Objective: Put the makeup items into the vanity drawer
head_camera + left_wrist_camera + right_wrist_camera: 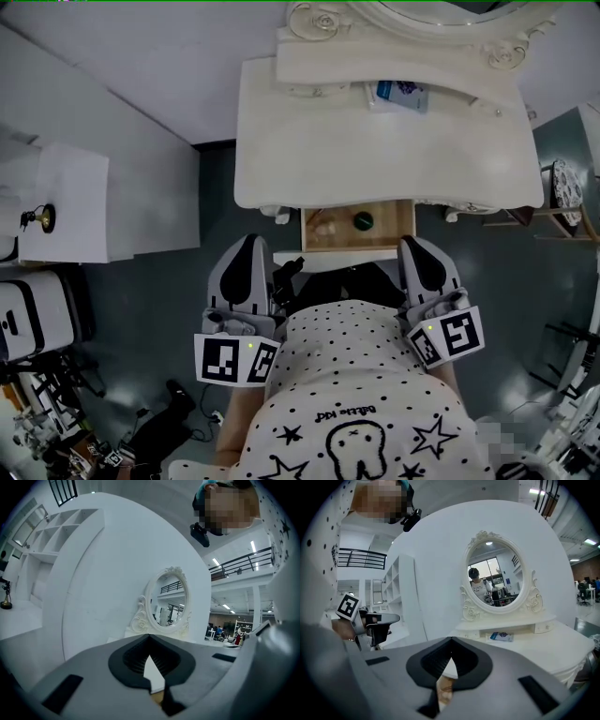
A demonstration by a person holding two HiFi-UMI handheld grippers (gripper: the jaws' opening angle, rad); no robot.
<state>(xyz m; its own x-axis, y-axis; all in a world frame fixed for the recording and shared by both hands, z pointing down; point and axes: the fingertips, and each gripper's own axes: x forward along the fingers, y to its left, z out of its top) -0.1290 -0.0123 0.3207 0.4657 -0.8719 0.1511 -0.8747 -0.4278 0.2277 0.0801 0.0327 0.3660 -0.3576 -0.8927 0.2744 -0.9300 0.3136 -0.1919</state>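
Close against the person's torso, the left hand-held gripper (250,246) and right hand-held gripper (413,247) sit side by side, both pointing toward the open vanity drawer (309,246). Each has its jaws pressed together with nothing between them. A dark round makeup item (363,221) and a pale item (323,226) lie inside the drawer. A blue packet (398,95) rests on the tabletop (309,141).

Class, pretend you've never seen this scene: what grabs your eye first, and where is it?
The white vanity with its ornate oval mirror fills the top of the head view. Below its front edge a wooden drawer stands open, holding a dark round item and a pale one. The left claw and right claw, both shut and empty, flank the person's dotted shirt.
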